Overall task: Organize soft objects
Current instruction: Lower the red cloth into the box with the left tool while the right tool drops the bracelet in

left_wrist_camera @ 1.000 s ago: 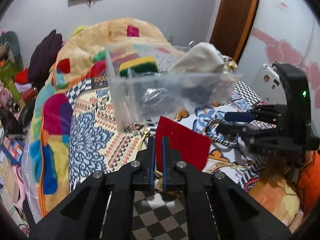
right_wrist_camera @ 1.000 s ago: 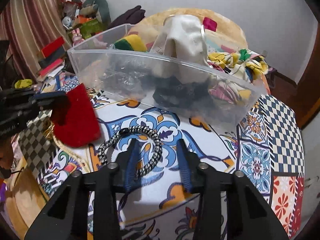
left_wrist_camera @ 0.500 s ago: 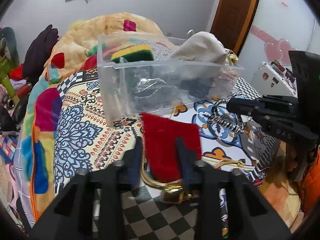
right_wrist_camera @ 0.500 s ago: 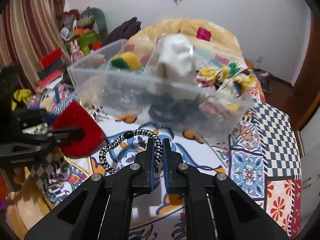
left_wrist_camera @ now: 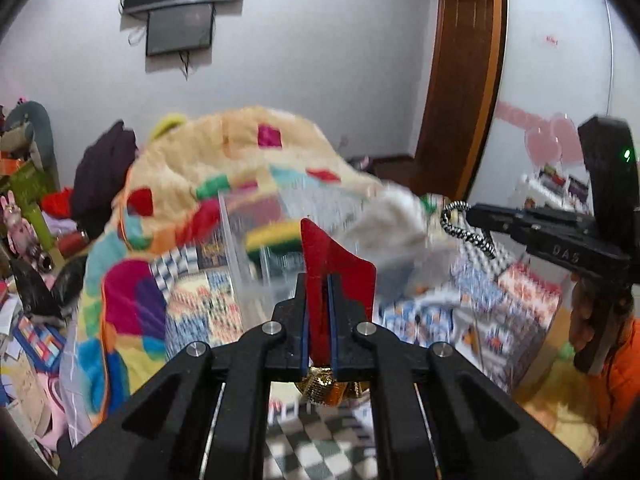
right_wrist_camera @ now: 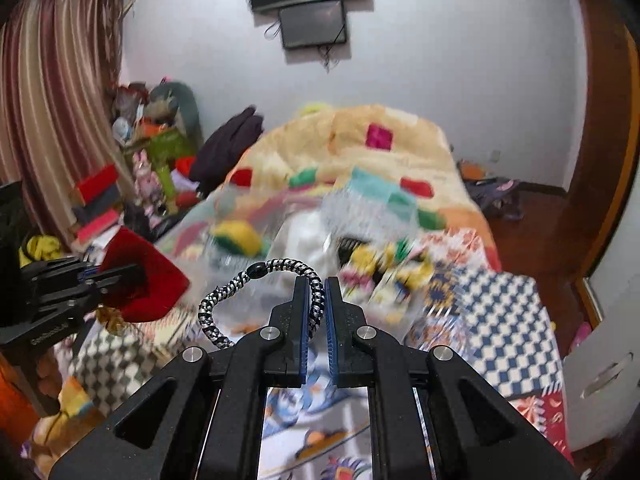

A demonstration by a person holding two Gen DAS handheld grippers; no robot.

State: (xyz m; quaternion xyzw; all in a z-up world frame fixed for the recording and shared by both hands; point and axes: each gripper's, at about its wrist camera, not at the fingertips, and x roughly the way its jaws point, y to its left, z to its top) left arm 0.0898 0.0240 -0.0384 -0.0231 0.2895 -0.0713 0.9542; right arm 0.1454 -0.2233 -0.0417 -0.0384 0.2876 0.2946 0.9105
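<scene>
My left gripper (left_wrist_camera: 319, 284) is shut on a red velvet pouch (left_wrist_camera: 344, 272) with a gold tassel (left_wrist_camera: 324, 386) hanging below, held above the bed. It also shows in the right wrist view (right_wrist_camera: 138, 276) at the left. My right gripper (right_wrist_camera: 319, 288) is shut on a black-and-white braided band (right_wrist_camera: 240, 292) that loops out to the left; the band shows in the left wrist view (left_wrist_camera: 464, 228) too. A clear plastic bin (left_wrist_camera: 256, 248) with a yellow-green sponge (right_wrist_camera: 236, 236), white cloth (left_wrist_camera: 392, 220) and other soft items sits on the bed ahead, blurred.
The patterned bedspread (right_wrist_camera: 500, 312) covers the bed, with a heaped patchwork blanket (left_wrist_camera: 240, 148) behind the bin. Cluttered toys and boxes (right_wrist_camera: 152, 152) stand at the left, a wooden door frame (left_wrist_camera: 460, 80) at the right, a wall monitor (right_wrist_camera: 308, 0) above.
My left gripper closed on the red pouch and lifted it off the bed. My right gripper closed on the braided band and lifted it. Both views now tilt upward with motion blur.
</scene>
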